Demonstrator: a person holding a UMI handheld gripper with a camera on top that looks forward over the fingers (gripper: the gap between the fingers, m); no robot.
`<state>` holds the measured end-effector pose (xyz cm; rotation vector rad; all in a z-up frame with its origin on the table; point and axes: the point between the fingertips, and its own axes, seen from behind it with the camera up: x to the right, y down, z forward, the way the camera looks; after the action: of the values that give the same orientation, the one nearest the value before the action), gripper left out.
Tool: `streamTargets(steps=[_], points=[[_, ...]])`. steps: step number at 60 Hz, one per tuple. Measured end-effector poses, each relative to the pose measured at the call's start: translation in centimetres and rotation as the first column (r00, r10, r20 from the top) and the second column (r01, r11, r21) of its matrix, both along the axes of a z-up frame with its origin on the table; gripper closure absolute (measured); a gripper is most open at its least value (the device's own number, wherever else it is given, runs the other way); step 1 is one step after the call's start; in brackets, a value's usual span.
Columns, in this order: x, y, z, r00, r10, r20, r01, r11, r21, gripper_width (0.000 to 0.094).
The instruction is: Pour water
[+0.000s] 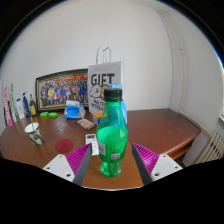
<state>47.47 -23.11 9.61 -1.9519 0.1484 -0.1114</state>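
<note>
A green plastic bottle (112,135) with a teal cap and a white label stands upright on the wooden table (155,125). It stands between the two fingers of my gripper (112,160), near their tips. The gripper is open, with a small gap between the bottle and the pink pads (78,158) on each side. The bottle rests on the table by its own base. A small clear cup (33,129) stands on the table far to the left, beyond the fingers.
Behind the bottle stands a white gift bag (104,76), with a framed photo (60,90) and a blue container (73,110) to its left. A white remote-like object (90,138) and a red coaster (64,146) lie left of the bottle. Several bottles (12,104) line the far left.
</note>
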Motion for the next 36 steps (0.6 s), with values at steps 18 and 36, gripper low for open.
streamTargets(steps=[18, 36], points=[[0.6, 3.4, -2.3, 1.000, 0.017, -0.023, -0.017, 1.000, 0.011, 0.0425], [0.5, 3.4, -2.4, 0.999, 0.023, 0.045, -0.023, 1.000, 0.003, 0.0563]])
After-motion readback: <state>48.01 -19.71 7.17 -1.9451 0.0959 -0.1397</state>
